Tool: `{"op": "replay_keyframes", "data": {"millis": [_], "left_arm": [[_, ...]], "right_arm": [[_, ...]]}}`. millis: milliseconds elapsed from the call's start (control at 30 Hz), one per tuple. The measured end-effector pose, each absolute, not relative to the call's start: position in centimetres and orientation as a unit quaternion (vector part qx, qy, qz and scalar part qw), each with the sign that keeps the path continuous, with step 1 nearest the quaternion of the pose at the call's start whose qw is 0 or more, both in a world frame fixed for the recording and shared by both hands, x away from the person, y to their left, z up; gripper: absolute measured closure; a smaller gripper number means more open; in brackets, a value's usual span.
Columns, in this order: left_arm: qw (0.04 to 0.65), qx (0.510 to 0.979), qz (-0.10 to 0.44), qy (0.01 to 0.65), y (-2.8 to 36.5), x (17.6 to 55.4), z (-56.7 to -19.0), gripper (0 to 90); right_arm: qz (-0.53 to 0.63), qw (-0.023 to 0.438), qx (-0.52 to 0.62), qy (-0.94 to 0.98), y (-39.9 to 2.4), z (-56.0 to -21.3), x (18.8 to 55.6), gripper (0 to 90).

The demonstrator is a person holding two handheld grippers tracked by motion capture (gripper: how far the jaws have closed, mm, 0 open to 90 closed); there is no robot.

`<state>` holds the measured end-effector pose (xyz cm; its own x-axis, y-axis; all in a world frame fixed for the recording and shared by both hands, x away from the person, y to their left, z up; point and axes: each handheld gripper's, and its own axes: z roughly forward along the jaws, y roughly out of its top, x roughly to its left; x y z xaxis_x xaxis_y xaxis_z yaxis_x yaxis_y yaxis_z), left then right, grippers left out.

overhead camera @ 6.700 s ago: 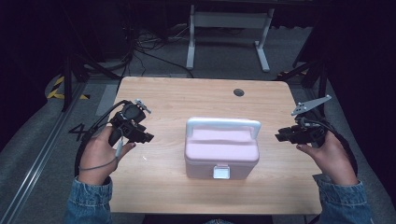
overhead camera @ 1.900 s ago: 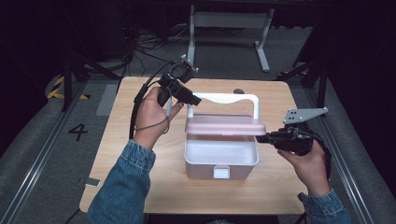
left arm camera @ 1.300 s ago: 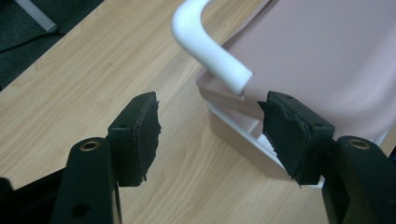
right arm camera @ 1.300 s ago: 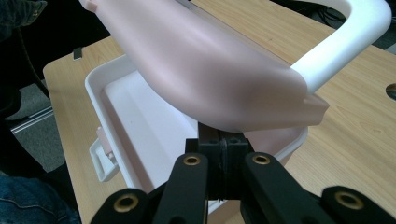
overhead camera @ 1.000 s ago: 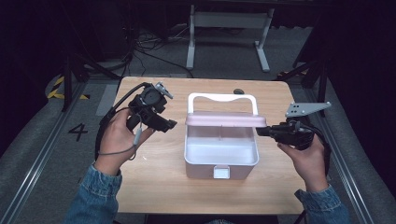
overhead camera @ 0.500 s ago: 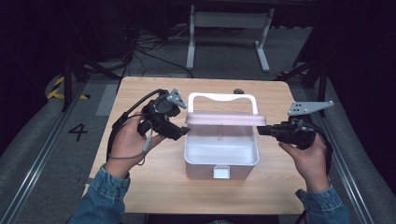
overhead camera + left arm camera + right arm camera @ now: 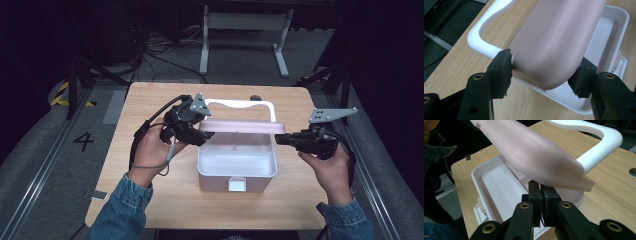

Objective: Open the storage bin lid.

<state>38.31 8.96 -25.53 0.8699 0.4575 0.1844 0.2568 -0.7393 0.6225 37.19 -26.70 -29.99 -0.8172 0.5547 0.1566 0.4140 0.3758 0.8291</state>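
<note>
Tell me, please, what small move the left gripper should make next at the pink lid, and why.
Probably close the left gripper. Its jaws stand open on either side of the pink lid's end, one seemingly touching, neither clamping. The right gripper looks shut at the opposite end, so that side seems held above the white box.

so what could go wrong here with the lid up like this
The pink plastic lid stands open over the white plastic box. The left gripper is open, its jaws straddling the lid's corner without clamping, so the lid could drop shut. The right gripper looks shut at the box's rim; pushing could slide the box.
</note>
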Motion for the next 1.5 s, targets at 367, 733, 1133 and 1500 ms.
{"op": "replay_keyframes", "data": {"millis": [367,733,1133,1500], "left_arm": [[0.317,0.907,0.173,0.215,9.1,39.1,-24.8,49.2],[0.319,0.902,0.163,0.242,9.0,41.0,-23.9,54.4],[0.321,0.893,0.169,0.268,8.8,43.3,-23.3,62.8],[0.324,0.887,0.158,0.289,8.6,45.3,-23.7,72.2]], "right_arm": [[0.482,0.082,0.295,0.821,-27.3,-29.6,36.6,83.4],[0.481,0.082,0.314,0.815,-28.5,-30.1,36.3,82.7],[0.479,0.087,0.331,0.809,-29.7,-30.3,35.9,81.7],[0.479,0.088,0.336,0.806,-30.0,-30.4,35.8,81.0]]}}
